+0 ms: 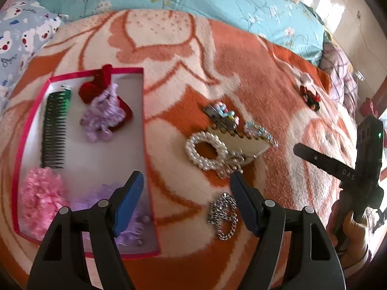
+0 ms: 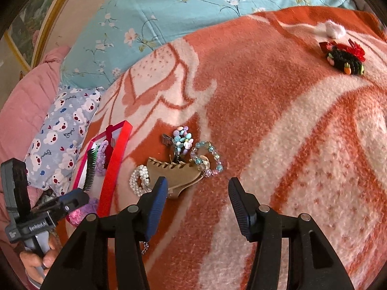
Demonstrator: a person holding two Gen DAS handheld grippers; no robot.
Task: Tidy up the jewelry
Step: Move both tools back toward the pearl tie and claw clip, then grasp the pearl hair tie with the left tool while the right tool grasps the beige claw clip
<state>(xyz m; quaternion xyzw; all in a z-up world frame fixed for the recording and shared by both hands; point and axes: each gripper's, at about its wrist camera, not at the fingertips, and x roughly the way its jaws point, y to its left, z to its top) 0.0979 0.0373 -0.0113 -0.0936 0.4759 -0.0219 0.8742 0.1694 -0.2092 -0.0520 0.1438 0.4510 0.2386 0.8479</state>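
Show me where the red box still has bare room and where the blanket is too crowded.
The red box has bare floor right of the black comb, between the lilac scrunchie above and the pink pompom below. On the blanket, the pearl ring, tan claw clip and silver chain crowd together.

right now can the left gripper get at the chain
Probably yes: the chain lies bare on the blanket just ahead of the left gripper, whose fingers stand open and empty, nothing over it.

A comb (image 1: 55,128) lies in the box (image 1: 31,125); right of it (on the blanket (image 1: 241,55)) lies a chain (image 1: 223,215).
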